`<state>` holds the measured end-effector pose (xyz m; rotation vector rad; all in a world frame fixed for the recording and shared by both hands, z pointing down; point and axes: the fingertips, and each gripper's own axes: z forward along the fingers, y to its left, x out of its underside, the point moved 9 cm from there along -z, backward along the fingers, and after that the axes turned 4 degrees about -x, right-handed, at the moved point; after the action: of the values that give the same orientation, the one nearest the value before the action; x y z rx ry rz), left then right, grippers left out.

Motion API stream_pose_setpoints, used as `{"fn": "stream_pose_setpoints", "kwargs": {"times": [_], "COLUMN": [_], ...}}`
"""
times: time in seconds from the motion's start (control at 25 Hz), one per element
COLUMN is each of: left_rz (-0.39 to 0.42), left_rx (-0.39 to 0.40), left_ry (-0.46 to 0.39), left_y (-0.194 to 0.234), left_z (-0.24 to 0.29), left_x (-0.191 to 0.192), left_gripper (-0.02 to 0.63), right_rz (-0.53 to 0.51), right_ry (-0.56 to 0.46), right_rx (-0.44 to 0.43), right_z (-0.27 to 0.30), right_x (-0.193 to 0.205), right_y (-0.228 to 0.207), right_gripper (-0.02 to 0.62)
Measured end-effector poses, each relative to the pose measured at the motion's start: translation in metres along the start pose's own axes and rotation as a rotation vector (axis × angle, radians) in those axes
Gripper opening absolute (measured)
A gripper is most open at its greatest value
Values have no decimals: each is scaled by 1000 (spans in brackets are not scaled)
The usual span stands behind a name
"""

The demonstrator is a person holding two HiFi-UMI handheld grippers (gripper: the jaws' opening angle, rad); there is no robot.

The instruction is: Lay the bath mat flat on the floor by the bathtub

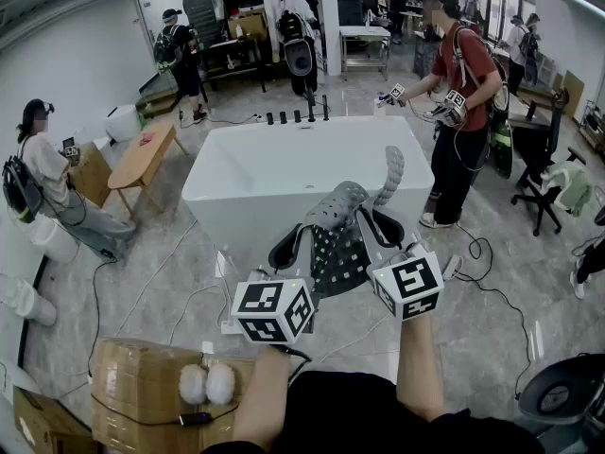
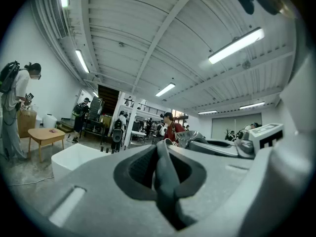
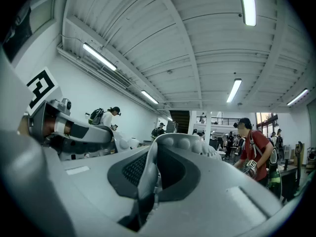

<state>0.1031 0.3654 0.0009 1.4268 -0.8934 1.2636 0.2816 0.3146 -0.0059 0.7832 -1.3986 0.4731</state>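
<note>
Before the bathtub [image 1: 284, 173]: bath mat [image 1: 342, 239] held up off the floor [image 1: 161, 272], crumpled.
Left tongs [image 2: 164, 174]: pinched narrow on its edge.
Right tongs [image 3: 144, 174]: the same.
Handling: probably light, floppy, rubbery; better to grip the corners.

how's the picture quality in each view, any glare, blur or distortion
Head view: evenly lit and sharp, bathtub crisp, fisheye curve bending the room's edges, mosaic patches added over faces. Left gripper view: black round vignette, ceiling tube light blown out, the close bath mat soft. Right gripper view: same vignette and curve, overhead strip light glaring, near mat fold slightly blurred.
</note>
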Motion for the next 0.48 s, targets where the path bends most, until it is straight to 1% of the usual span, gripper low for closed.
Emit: {"fn": "stream_pose_setpoints", "kwargs": {"times": [0.12, 0.28, 0.48], "left_rz": [19, 57, 56], "left_rx": [-24, -38, -46], "left_ry": [20, 44, 75], "left_y": [10, 4, 6], "left_z": [-3, -2, -2], "left_x": [14, 31, 37], "left_gripper": [15, 15, 15], "right_rz": [2, 26, 54], "right_ry": [-5, -10, -5], "right_rx": [-11, -32, -44], "right_z": [-1, -8, -5], "right_x": [12, 27, 35], "right_y": [11, 11, 11], "right_gripper": [21, 21, 21]}}
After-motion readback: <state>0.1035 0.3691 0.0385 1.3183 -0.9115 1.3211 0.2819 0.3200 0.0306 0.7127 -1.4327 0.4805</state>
